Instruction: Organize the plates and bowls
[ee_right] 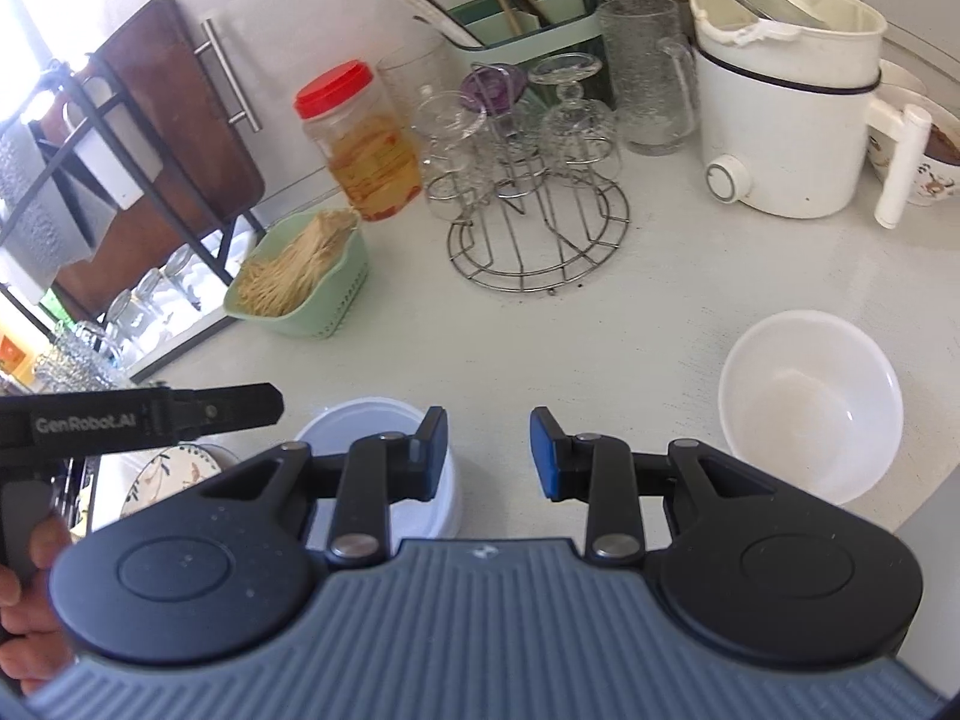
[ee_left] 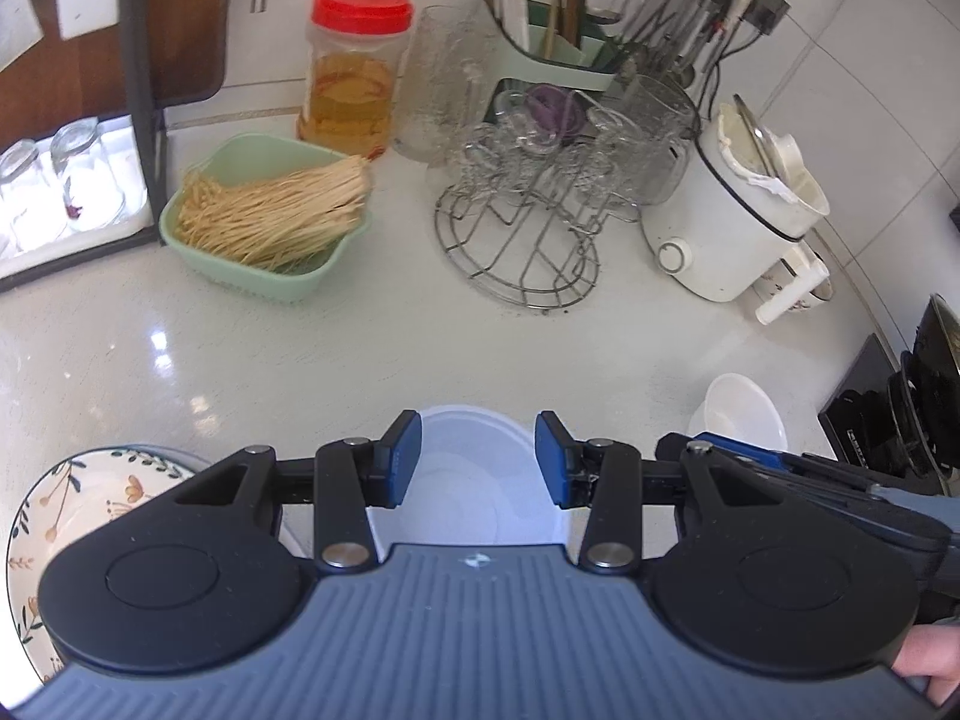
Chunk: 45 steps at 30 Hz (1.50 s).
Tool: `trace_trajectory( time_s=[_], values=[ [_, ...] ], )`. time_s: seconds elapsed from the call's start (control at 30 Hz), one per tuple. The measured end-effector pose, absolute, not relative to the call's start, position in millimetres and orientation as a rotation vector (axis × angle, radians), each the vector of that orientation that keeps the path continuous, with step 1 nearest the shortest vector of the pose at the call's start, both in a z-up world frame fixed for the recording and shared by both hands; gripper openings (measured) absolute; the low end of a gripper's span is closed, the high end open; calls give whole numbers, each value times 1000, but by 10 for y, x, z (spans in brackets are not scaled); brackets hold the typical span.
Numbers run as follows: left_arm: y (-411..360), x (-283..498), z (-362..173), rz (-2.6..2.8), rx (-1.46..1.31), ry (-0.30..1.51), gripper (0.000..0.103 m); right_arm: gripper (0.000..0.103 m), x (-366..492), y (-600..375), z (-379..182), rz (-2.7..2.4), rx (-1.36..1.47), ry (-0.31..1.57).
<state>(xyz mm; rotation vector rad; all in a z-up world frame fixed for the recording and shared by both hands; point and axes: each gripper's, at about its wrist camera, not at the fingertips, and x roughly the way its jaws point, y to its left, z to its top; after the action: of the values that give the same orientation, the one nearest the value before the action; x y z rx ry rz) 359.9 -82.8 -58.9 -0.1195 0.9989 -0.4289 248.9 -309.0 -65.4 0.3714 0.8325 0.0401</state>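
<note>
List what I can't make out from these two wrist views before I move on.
- Floral plate: left wrist view, mostly hidden by the left gripper body; what lies under it is unclear.
- White container: near side covered by the right gripper in the right wrist view.
- Patterned cup: cut off by the right edge; contents unclear.

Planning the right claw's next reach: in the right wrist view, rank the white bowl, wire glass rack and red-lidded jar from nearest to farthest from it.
From the right claw:
1. White bowl, just right.
2. Wire glass rack, ahead, centre.
3. Red-lidded jar, back left.
</note>
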Motion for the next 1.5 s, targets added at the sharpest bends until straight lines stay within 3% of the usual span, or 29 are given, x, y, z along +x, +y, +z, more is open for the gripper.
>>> trace_trajectory(
  time_s=[0.73,1.17,1.5],
  values=[
    [-1969,3797,-368,-615,-53,979,47,33,2469,-4053,-562,-137,378,743],
    [-2855,3888,-1030,-663,-6,1171,47,33,2401,-4949,-1013,-263,405,850],
    [-3236,3919,-1391,-646,-12,1257,46,34,2457,-5088,-1276,-118,468,922]
  ],
)
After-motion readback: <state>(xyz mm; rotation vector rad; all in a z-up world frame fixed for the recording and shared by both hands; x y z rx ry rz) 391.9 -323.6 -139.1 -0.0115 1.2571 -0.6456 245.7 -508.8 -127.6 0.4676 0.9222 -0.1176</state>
